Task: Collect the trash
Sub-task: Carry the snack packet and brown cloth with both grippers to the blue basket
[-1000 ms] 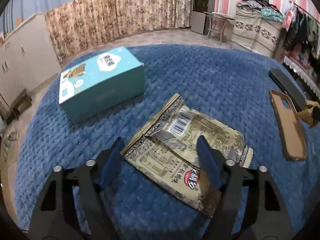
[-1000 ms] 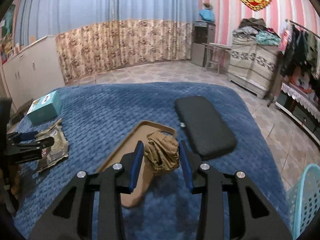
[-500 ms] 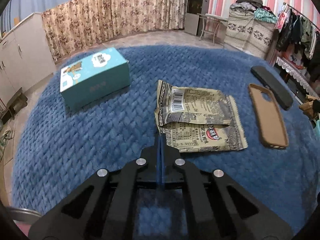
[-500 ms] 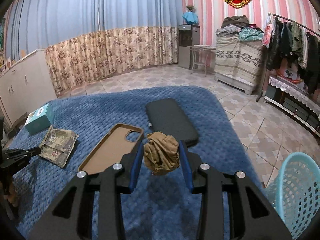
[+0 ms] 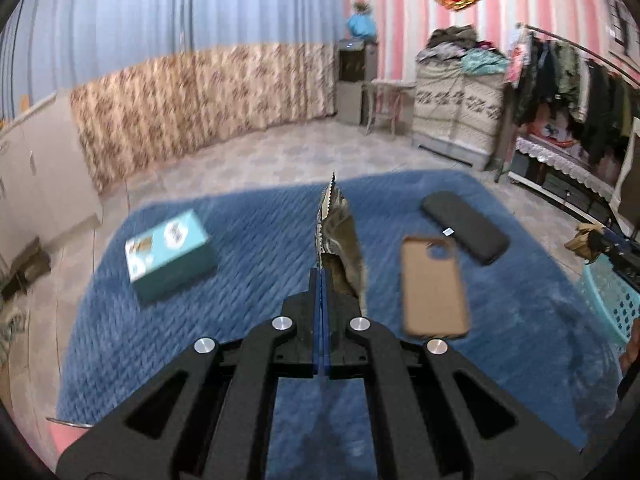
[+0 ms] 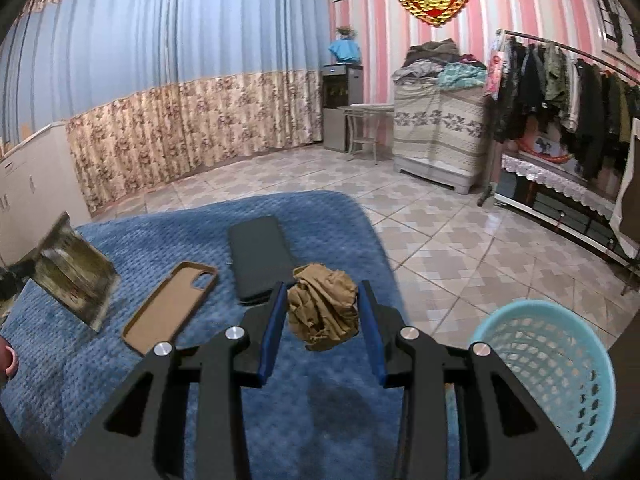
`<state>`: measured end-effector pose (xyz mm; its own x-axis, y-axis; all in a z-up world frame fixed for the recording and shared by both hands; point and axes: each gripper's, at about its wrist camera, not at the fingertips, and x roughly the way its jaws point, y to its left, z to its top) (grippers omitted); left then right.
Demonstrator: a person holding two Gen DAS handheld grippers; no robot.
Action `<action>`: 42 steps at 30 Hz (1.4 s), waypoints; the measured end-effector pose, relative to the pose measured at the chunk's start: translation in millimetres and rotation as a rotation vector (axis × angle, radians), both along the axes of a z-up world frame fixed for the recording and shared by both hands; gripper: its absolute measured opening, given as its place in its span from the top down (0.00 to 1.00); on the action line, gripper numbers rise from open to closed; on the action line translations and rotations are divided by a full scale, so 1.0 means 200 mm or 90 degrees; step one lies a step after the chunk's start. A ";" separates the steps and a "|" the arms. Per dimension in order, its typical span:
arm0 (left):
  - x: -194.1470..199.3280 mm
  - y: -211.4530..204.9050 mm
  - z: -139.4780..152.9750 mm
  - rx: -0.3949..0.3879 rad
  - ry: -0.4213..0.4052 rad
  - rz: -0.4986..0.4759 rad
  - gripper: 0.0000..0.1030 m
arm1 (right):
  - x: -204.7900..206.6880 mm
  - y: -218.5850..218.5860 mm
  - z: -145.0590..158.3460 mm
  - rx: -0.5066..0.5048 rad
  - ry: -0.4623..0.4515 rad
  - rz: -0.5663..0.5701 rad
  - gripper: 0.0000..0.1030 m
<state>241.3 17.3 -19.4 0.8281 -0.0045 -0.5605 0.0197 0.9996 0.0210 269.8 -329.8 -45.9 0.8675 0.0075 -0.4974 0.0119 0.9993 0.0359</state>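
My left gripper [image 5: 321, 280] is shut on the edge of a flat, tan printed snack wrapper [image 5: 338, 240], which hangs lifted above the blue blanket [image 5: 248, 240]. From the right wrist view the same wrapper [image 6: 72, 268] shows at the far left, held up in the air. My right gripper [image 6: 323, 312] is shut on a crumpled brown paper ball [image 6: 322, 312], raised over the blanket's right edge. A light-blue mesh basket [image 6: 548, 368] stands on the floor to the lower right of that gripper; it also shows as the basket [image 5: 608, 300] in the left wrist view.
On the blanket lie a teal box [image 5: 170, 256], a tan phone case [image 5: 434, 286] and a black flat case [image 5: 466, 226]. Tiled floor [image 6: 460, 240] surrounds the bed. A clothes rack [image 6: 568, 80] and a covered cabinet [image 6: 438, 128] stand at the right.
The left gripper shut on the wrapper's edge and lifted it off the blanket. The right gripper carried the paper ball to the right, bringing the basket into view.
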 end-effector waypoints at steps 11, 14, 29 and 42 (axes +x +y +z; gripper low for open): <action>-0.03 -0.58 0.25 0.001 -0.064 -0.122 1.00 | -0.11 -0.42 -0.01 0.022 0.007 -0.101 0.64; -0.03 -0.74 0.25 -0.006 -0.069 -0.155 1.00 | -0.15 -0.54 -0.01 0.029 0.008 -0.132 0.64; -0.09 -1.57 0.10 -0.026 -0.046 -0.351 1.00 | -0.37 -0.99 -0.06 0.058 0.038 -0.293 0.64; -0.05 -1.99 -0.15 -0.007 0.018 -0.427 1.00 | -0.43 -1.20 -0.08 0.087 0.048 -0.347 0.64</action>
<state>230.7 -381.4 -48.9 0.6298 -0.5182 -0.5786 0.6365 0.7713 0.0021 183.7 -569.0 -62.5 0.7261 -0.3636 -0.5836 0.5327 0.8342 0.1430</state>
